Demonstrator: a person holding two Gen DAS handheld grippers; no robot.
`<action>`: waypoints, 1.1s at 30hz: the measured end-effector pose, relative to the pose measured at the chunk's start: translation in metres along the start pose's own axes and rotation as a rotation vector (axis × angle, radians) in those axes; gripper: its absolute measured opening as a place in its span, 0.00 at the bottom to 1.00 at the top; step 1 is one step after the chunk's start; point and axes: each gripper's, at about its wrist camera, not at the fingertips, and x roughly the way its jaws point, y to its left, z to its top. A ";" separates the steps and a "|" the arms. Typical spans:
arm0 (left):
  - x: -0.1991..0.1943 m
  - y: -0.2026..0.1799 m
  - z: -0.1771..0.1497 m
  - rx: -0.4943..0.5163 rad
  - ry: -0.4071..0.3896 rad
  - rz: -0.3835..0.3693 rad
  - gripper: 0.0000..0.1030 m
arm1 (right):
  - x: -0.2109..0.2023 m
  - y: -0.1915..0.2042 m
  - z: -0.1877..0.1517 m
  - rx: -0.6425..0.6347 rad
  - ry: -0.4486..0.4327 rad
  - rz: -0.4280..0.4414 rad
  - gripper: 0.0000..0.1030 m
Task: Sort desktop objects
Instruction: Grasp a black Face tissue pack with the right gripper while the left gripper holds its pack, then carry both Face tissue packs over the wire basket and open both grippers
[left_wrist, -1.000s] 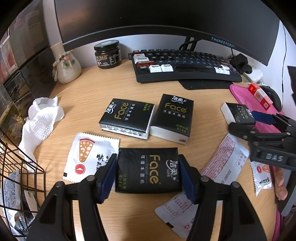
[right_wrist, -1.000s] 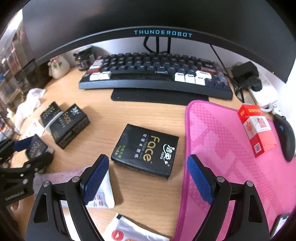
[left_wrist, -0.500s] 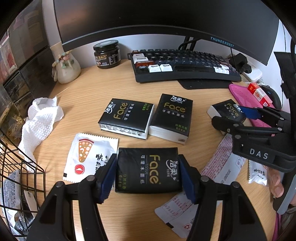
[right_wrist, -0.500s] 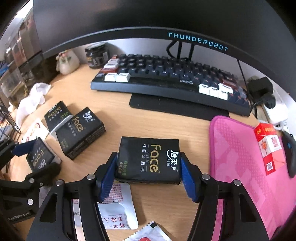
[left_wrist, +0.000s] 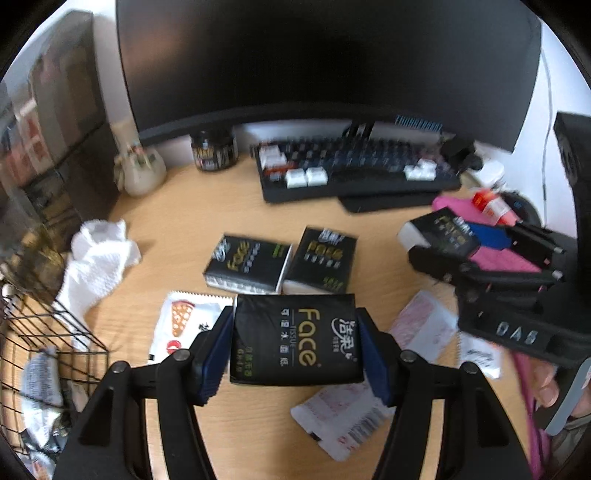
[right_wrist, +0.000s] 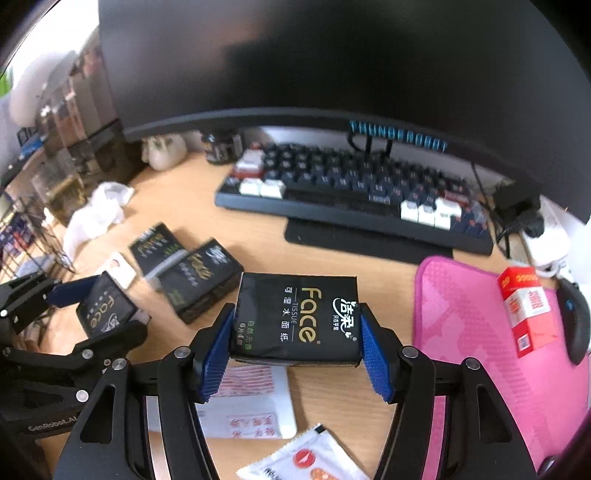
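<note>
Tissue packs are now held one in each tool: the left gripper (left_wrist: 295, 339) clamps a black pack (left_wrist: 295, 338) at the lower centre of its frame, and the right gripper (right_wrist: 297, 332) clamps a second pack (right_wrist: 297, 319). Half a second ago both packs looked to rest on the desk (left_wrist: 207, 206) — now they appear lifted, and both views are blurred by motion. Two more packs (left_wrist: 280, 260) lie side by side at mid-frame, so I judge the held ones go next to them.
</note>
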 end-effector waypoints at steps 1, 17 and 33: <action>-0.009 -0.001 0.001 -0.002 -0.018 0.001 0.66 | -0.008 0.004 0.002 -0.008 -0.015 0.003 0.60; -0.187 0.068 -0.022 -0.119 -0.293 0.183 0.66 | -0.124 0.146 0.042 -0.227 -0.241 0.189 0.60; -0.204 0.204 -0.102 -0.319 -0.178 0.403 0.66 | -0.108 0.312 0.019 -0.483 -0.174 0.407 0.60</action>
